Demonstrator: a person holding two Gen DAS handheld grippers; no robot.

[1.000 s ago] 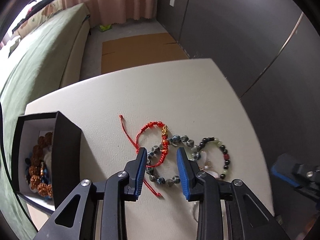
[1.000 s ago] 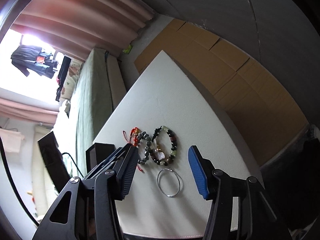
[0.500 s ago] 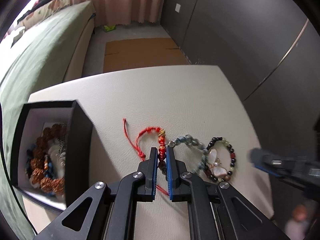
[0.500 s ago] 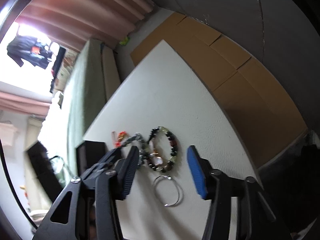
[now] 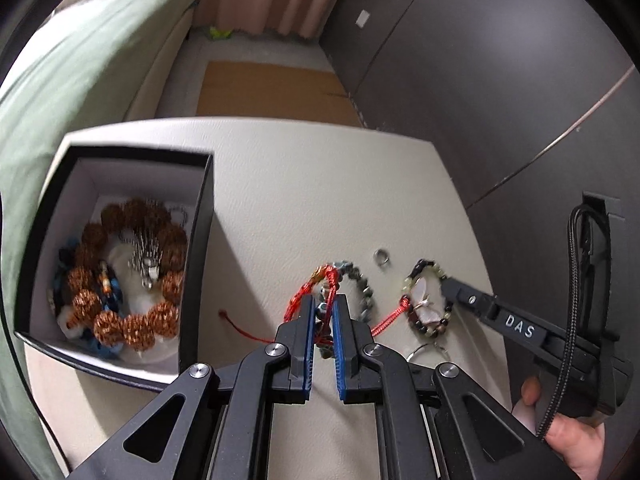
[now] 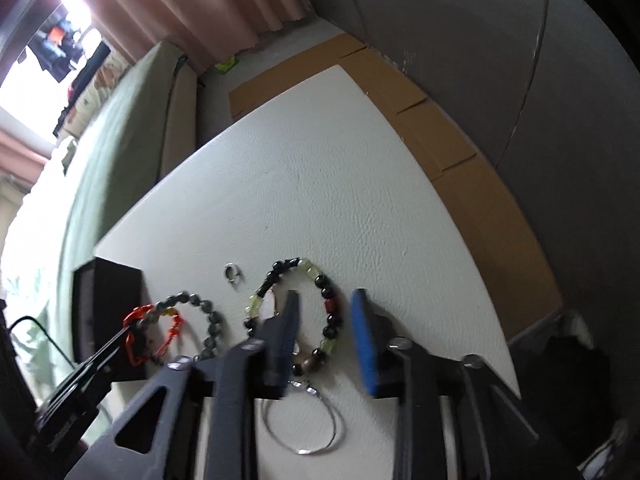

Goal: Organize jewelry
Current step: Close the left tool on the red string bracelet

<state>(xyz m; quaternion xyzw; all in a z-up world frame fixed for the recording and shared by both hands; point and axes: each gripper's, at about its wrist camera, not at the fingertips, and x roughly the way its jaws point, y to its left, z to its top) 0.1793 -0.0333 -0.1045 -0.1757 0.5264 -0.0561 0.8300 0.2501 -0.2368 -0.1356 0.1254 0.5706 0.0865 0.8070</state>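
Nearest in the left wrist view, the left gripper [image 5: 322, 320] has its blue-padded fingers clamped on the red braided cord bracelet [image 5: 316, 288], low in the centre of the frame; the grey stone bead bracelet [image 5: 360, 284] overlaps it and may be partly caught too. The cord is light and limp, so it will likely droop and trail its loose ends; a hold on the thick knotted part suits it better than one on the thin tails.

In the right wrist view, the right gripper [image 6: 324, 320] has its fingers closing astride one side of the mixed dark and pale green bead bracelet [image 6: 296, 308], pads not yet pressing. Its beads are hard, smooth and strung, apt to roll, so a pinch across the strand between beads seems safest. A thin silver wire bangle [image 6: 304, 420] lies nearer the camera.

Beyond, a small silver ring [image 5: 380, 257] sits alone on the white bench [image 5: 320, 184]. At the left, the open black box [image 5: 196, 264] holds copper filigree beads [image 5: 132, 324].
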